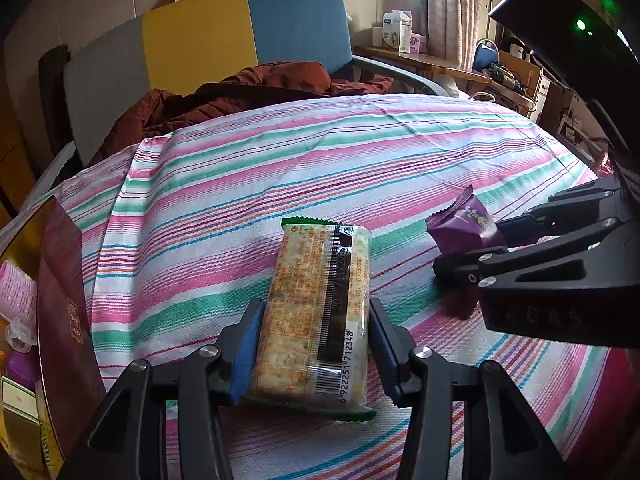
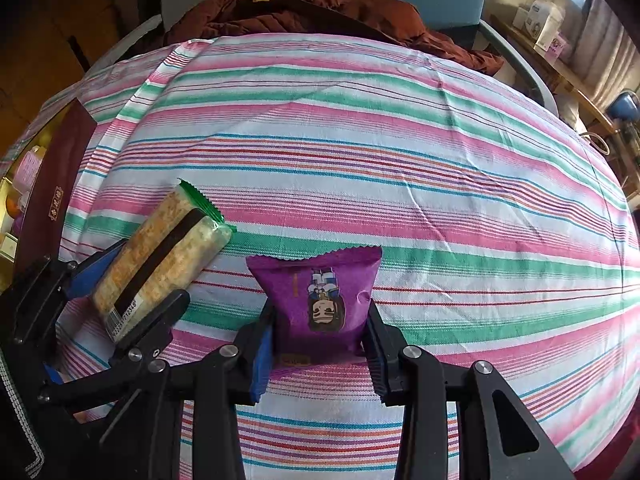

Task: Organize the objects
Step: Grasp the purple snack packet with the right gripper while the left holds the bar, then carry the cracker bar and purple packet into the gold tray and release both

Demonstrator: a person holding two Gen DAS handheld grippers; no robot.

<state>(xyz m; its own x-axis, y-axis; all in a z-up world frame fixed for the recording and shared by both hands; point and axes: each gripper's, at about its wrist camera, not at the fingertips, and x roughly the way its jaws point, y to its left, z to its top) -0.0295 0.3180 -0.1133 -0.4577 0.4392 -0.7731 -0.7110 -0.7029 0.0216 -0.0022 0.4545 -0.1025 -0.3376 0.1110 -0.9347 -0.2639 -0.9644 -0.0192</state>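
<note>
A clear cracker packet point(image 1: 316, 312) with green ends and a barcode sits between the blue pads of my left gripper point(image 1: 316, 344), which is shut on it just above the striped sheet. From the right wrist view the same cracker packet point(image 2: 160, 260) and left gripper point(image 2: 124, 300) show at the left. My right gripper point(image 2: 320, 340) is shut on a purple snack pouch point(image 2: 320, 300) with a cartoon face. That purple pouch point(image 1: 464, 228) also appears at the right of the left wrist view, held in the right gripper point(image 1: 476, 248).
A dark red box point(image 1: 64, 320) stands at the left edge of the striped bed sheet point(image 1: 280, 160), with small items point(image 1: 16, 300) inside it. A brown jacket point(image 1: 240, 92) lies by the yellow-and-blue headboard point(image 1: 248, 32). Desks and boxes point(image 1: 400, 36) stand beyond the bed.
</note>
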